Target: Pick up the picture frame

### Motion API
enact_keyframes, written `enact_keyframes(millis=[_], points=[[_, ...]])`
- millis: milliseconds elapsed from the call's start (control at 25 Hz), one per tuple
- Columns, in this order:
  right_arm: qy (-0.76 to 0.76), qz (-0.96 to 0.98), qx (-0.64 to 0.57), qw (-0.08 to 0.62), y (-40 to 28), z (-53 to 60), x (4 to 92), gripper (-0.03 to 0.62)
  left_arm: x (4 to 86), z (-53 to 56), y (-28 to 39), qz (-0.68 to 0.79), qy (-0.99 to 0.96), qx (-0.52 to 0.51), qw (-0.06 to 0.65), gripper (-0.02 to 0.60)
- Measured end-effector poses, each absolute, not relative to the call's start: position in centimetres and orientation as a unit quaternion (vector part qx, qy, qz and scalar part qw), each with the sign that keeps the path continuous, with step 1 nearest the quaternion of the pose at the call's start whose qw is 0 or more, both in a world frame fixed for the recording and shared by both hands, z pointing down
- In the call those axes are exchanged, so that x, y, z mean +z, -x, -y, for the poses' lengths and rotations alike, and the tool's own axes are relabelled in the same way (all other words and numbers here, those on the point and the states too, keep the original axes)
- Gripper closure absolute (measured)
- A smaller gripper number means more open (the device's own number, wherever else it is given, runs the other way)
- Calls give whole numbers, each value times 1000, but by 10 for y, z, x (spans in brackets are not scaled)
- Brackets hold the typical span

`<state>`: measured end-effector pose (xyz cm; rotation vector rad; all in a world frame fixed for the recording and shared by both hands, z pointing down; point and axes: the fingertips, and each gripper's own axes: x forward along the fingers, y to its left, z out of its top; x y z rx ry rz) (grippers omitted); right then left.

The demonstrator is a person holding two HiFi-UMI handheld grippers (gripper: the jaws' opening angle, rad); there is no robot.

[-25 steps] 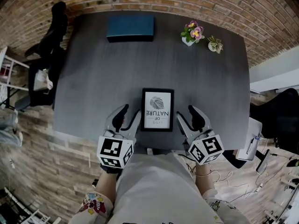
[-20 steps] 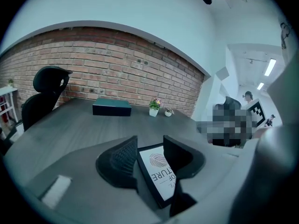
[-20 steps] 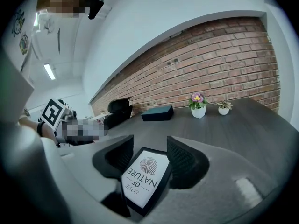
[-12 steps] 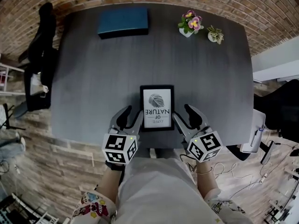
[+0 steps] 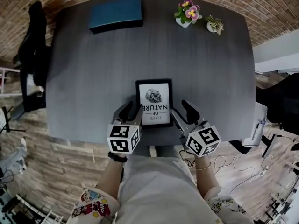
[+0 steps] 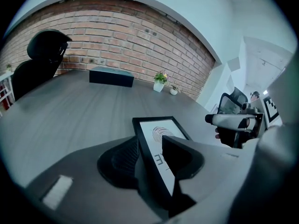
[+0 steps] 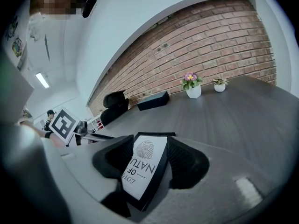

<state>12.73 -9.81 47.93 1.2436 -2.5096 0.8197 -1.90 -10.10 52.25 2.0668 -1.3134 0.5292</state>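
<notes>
Near the front edge of the dark bench [image 5: 88, 83], the picture frame [image 5: 154, 101] lies flat with its print facing up. At its lower left corner, the left gripper [image 5: 132, 112] has its fingers spread apart, the frame's left edge standing between them. On the other side, the right gripper [image 5: 180, 110] also has its fingers parted around the frame's lower right corner. At the far edge sit a blue box [image 5: 116, 14], a flowering pot [image 5: 186, 14] and a small plant [image 5: 214, 24].

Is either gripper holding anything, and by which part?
Nothing held: left gripper and right gripper are open, each straddling a near corner of the picture frame.
</notes>
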Motion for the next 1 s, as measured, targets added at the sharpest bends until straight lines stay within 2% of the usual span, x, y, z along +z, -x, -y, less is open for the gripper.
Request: enact_keyframes(millis=[640, 1000], points=[[-427, 844, 309, 99, -134, 93, 494, 375, 562, 98, 14, 501, -750, 235, 363, 478], [-422, 844, 315, 100, -134, 91, 497, 375, 564, 99, 19, 506, -736, 195, 405, 486]])
